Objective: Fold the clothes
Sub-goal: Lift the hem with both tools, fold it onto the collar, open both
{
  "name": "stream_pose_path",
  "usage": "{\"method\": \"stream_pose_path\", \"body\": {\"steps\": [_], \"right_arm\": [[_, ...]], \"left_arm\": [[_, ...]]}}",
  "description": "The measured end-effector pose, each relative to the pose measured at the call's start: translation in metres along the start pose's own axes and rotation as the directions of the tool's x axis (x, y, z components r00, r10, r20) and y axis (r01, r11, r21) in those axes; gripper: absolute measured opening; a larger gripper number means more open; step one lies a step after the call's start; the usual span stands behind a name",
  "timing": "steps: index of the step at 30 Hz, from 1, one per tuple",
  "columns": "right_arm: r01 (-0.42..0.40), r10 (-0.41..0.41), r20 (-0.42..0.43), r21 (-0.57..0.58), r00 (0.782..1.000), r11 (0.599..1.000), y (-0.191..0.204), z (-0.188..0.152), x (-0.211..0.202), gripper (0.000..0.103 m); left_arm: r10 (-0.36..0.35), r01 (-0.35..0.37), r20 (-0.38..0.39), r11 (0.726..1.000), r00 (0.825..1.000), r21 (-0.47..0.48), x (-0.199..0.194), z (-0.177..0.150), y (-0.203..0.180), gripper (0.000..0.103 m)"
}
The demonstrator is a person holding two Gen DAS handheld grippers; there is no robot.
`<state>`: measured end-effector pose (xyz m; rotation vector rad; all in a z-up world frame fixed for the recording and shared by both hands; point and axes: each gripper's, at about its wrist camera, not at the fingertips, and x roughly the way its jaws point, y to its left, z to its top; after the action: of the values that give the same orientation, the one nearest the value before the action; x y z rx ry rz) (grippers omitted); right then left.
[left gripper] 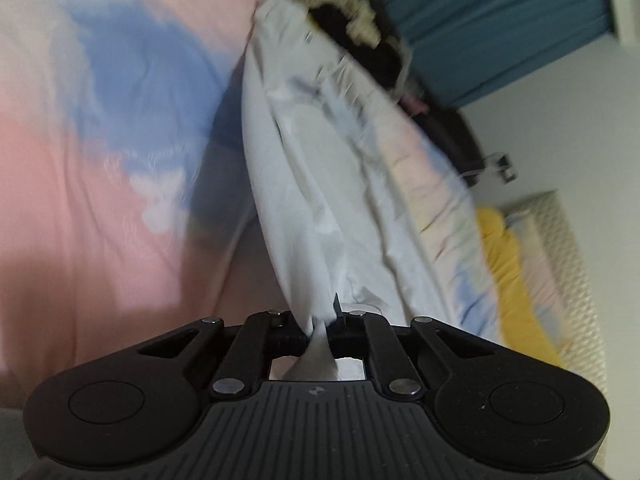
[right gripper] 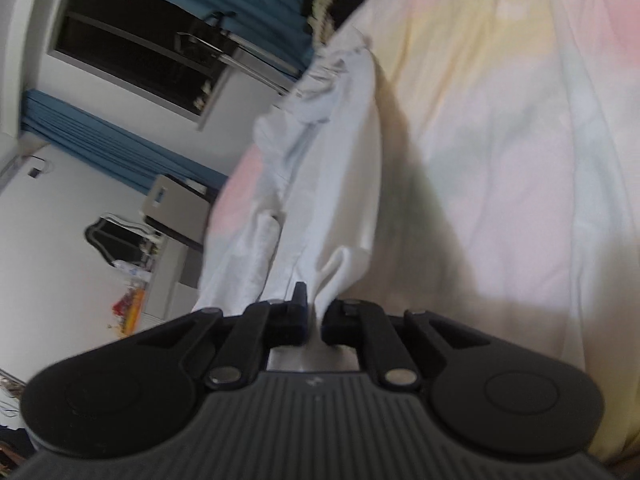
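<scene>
A white garment (left gripper: 304, 184) hangs stretched over a bed with a pastel pink, blue and yellow cover (left gripper: 100, 128). My left gripper (left gripper: 320, 326) is shut on one bunched end of it; the cloth runs away from the jaws toward the far end of the bed. In the right wrist view my right gripper (right gripper: 314, 322) is shut on another end of the white garment (right gripper: 320, 184), which lies in long folds along the cover (right gripper: 500, 160). Both views are tilted and blurred.
A black and cream fuzzy item (left gripper: 352, 20) lies at the far end of the bed. Blue curtains (right gripper: 120, 140), a dark window (right gripper: 132, 52) and white walls stand beyond. A yellow cloth (left gripper: 508, 264) lies at the bed's side. A cluttered shelf (right gripper: 132, 276) is at left.
</scene>
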<state>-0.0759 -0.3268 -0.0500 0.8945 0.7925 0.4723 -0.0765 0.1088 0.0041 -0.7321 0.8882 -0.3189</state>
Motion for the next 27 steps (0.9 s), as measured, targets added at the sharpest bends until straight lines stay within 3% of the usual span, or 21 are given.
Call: {"method": "stream_pose_path", "body": {"steps": [5,12,15,20,27], "right_arm": [[-0.075,0.077,0.02,-0.064,0.997,0.995,0.034,-0.011,-0.045,0.006],[-0.113,0.116,0.031,-0.091,0.993,0.989,0.049,-0.057,-0.128,0.006],[-0.109,0.112,0.037,-0.078,0.993,0.991,0.049,-0.071,-0.144,0.006],[-0.106,0.109,0.063,-0.049,0.992,0.993,0.051,-0.054,-0.121,0.006],[-0.091,0.078,0.137,0.093,0.988,0.992,0.045,0.018,-0.044,0.007]], "left_arm": [[-0.098,0.096,0.059,0.994,0.993,0.044,-0.054,-0.019,-0.028,0.009],[-0.209,0.207,0.024,0.977,0.978,0.056,-0.109,-0.081,-0.029,0.009],[-0.226,0.225,0.021,0.974,0.974,0.039,-0.108,-0.089,-0.022,0.009],[-0.229,0.229,0.075,0.973,0.971,0.005,-0.087,-0.067,-0.019,0.009],[-0.181,0.19,0.134,0.98,0.974,-0.055,-0.03,0.001,-0.023,0.009]]}}
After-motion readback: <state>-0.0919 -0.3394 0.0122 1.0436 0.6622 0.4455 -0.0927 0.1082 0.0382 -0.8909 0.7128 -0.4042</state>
